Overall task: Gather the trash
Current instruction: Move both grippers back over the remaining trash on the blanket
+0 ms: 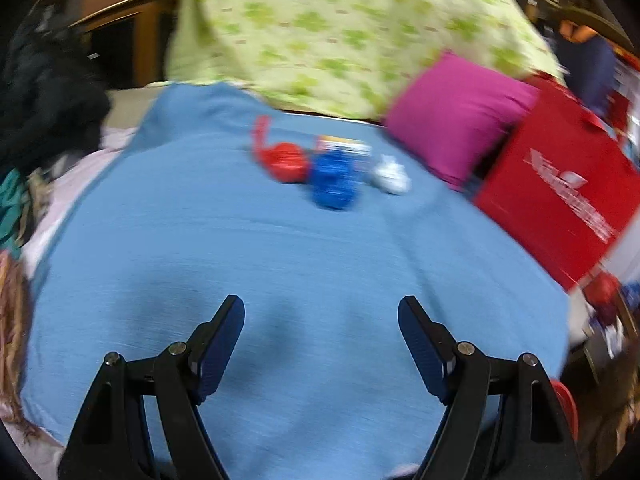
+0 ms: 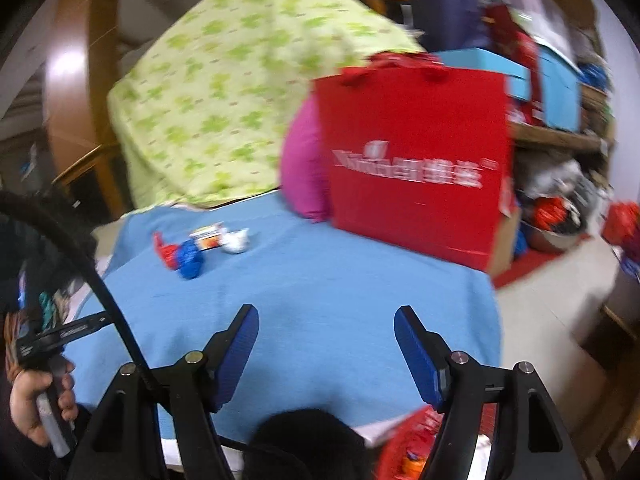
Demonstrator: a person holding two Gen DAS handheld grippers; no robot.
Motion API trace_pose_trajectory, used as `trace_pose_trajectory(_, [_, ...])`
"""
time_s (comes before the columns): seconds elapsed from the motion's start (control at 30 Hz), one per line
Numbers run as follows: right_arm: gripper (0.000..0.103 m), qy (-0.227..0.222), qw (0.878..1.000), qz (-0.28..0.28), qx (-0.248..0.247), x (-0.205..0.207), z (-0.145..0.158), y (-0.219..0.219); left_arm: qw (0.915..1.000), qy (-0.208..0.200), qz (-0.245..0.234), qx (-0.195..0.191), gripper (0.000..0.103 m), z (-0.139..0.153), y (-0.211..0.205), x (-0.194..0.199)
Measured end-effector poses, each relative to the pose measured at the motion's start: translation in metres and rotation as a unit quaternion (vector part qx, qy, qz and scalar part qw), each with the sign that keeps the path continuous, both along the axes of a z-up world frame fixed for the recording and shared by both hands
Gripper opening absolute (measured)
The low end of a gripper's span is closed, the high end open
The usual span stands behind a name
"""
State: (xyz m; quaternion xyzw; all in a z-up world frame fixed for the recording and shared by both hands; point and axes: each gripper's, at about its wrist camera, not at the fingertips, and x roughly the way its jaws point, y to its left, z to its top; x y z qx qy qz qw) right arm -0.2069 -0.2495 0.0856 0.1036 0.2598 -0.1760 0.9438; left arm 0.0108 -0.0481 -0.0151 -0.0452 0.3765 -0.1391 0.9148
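Left wrist view: left hand-held gripper (image 1: pixel 321 326) gapes wide, empty, low in frame above the blue cloth (image 1: pixel 240 264); the trash, a red wad (image 1: pixel 285 161), blue wad (image 1: pixel 335 179) and white wad (image 1: pixel 391 178), is bunched at centre, likely for easy collecting.

Right wrist view: right hand-held gripper (image 2: pixel 326 330) is likewise wide and empty; trash lies centre left.

Only here: red bag (image 2: pixel 416 160) stands upright, probably the bin; a hand (image 2: pixel 34 408) at lower left.
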Motion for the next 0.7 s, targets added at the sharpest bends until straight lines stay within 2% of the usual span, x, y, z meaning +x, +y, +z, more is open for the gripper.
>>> trace_pose_trajectory(0.1, [0.074, 0.011, 1.0, 0.028, 0.0, 0.026, -0.005, 0.018, 0.9989, 0.009, 0.046, 0.001, 0.08, -0.014, 0.025, 0.023])
trace_pose_trajectory(0.27, [0.074, 0.035, 0.997, 0.069, -0.001, 0.066, -0.021, 0.045, 0.9961, 0.016, 0.086, 0.002, 0.08, -0.032, 0.052, 0.051])
trace_pose_trajectory(0.53, [0.074, 0.09, 0.989, 0.12, -0.002, 0.126, -0.05, 0.071, 0.9924, 0.031, 0.118, 0.012, 0.08, -0.058, 0.068, 0.071])
trace_pose_trajectory(0.7, [0.074, 0.11, 0.984, 0.143, 0.009, 0.166, -0.064, 0.079, 0.9921, 0.008, 0.122, 0.029, 0.08, -0.054, 0.063, 0.067])
